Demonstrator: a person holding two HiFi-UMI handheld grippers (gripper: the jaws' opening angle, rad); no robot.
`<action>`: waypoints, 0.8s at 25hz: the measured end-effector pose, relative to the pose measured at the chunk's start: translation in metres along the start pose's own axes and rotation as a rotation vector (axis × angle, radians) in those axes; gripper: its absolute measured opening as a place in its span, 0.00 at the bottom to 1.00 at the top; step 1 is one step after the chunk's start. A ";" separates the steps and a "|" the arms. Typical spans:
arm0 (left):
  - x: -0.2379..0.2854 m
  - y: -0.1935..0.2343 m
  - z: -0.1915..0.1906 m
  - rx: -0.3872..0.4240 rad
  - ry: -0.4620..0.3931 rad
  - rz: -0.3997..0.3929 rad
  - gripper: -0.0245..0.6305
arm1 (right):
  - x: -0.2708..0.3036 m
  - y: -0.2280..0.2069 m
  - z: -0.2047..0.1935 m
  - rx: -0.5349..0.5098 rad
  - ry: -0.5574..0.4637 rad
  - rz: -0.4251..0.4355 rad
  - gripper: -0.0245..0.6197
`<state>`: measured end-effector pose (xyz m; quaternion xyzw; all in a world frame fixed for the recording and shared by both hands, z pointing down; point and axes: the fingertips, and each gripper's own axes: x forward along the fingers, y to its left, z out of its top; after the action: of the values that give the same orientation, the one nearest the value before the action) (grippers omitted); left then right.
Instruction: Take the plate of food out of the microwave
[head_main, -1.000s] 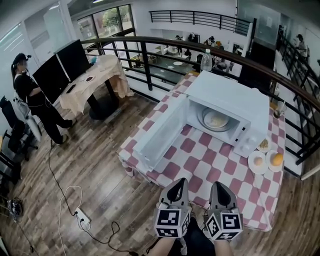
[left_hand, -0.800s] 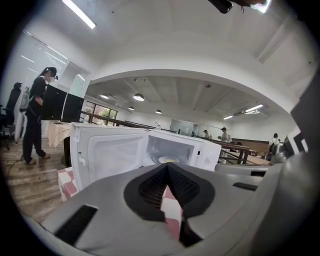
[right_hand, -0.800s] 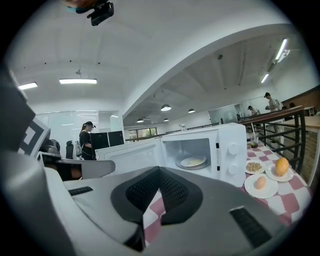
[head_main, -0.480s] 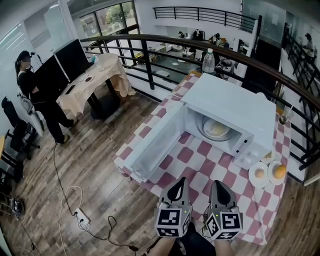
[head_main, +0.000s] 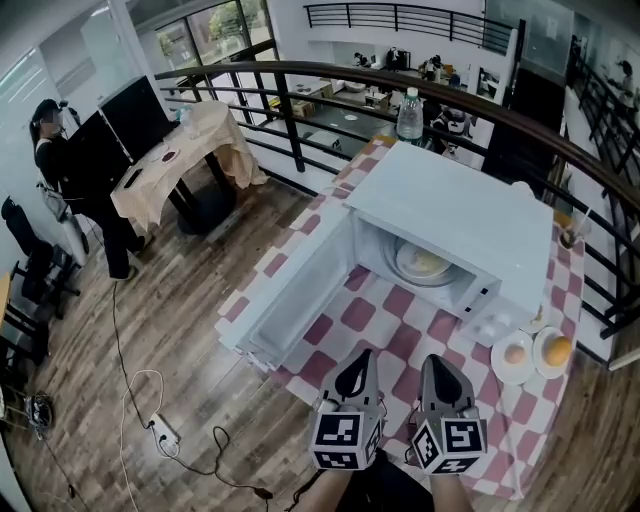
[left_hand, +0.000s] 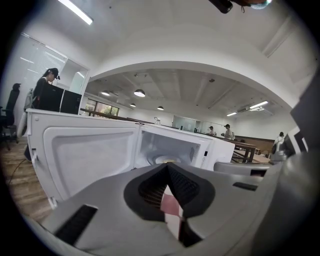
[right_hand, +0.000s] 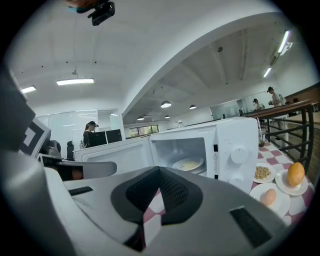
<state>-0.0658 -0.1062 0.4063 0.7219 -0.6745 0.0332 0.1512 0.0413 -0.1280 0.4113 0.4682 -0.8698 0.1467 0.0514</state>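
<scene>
"Where's the plate of food (head_main: 423, 263)?"

"Inside the open microwave (head_main: 450, 215). My left gripper (head_main: 356, 362) and right gripper (head_main: 437, 368) are closed, empty. Reaching in like that, I'd likely shove the plate or clip the door (head_main: 290, 295)."

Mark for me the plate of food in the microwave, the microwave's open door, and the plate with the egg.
plate of food (right_hand: 177, 165): right gripper view, on its left rim.
microwave door (head_main: 297, 292): head view, on the inner panel.
egg plate (head_main: 500, 368): head view, on the bare rim beside the egg.

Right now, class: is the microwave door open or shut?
Open: the door stands swung wide, exposing the plate of food inside the microwave.
</scene>
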 end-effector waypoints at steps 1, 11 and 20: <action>0.002 -0.001 -0.001 -0.003 0.003 0.001 0.06 | 0.001 -0.002 0.000 0.001 0.000 0.000 0.04; 0.012 -0.006 -0.017 -0.048 0.047 -0.013 0.06 | 0.006 -0.006 -0.015 0.027 0.032 0.004 0.04; 0.034 0.001 -0.022 -0.079 0.080 -0.041 0.06 | 0.021 -0.018 -0.019 0.038 0.049 -0.037 0.04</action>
<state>-0.0598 -0.1333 0.4364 0.7271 -0.6537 0.0325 0.2070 0.0437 -0.1482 0.4376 0.4816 -0.8564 0.1738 0.0663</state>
